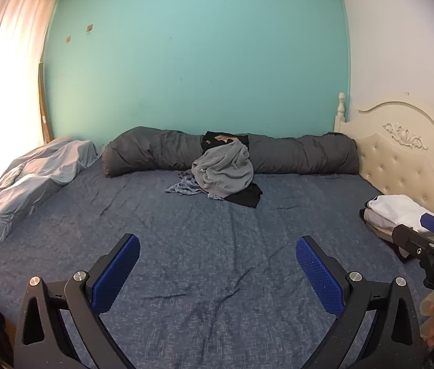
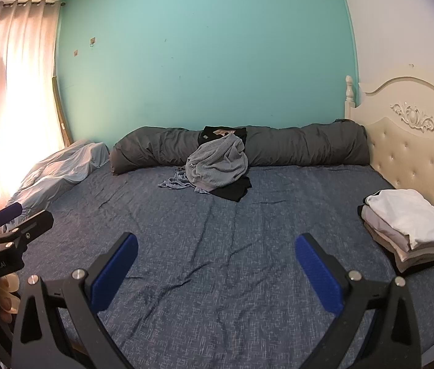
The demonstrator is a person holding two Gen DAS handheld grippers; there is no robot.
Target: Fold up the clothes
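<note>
Pale blue bedding (image 1: 32,178) bunched at far left of bed (image 1: 186,246). "GenRobot.AI" printed on left gripper (image 1: 217,272), jaws spread wide, nothing between. Grey garment (image 1: 224,169) heaped over black clothes (image 1: 247,198) far centre, against dark grey duvet roll (image 1: 303,153). Right gripper (image 2: 217,272) likewise splayed, empty; "DAS" readable. Folded stack (image 2: 407,227) right, beside cream headboard (image 2: 410,153).

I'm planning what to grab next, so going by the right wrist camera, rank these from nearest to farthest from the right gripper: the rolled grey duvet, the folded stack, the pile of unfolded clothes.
From the open right gripper:
1. Folded stack, right side, by the headboard.
2. Pile of unfolded clothes, centre, far across the bed.
3. Rolled grey duvet, behind the pile, along the green wall.
</note>
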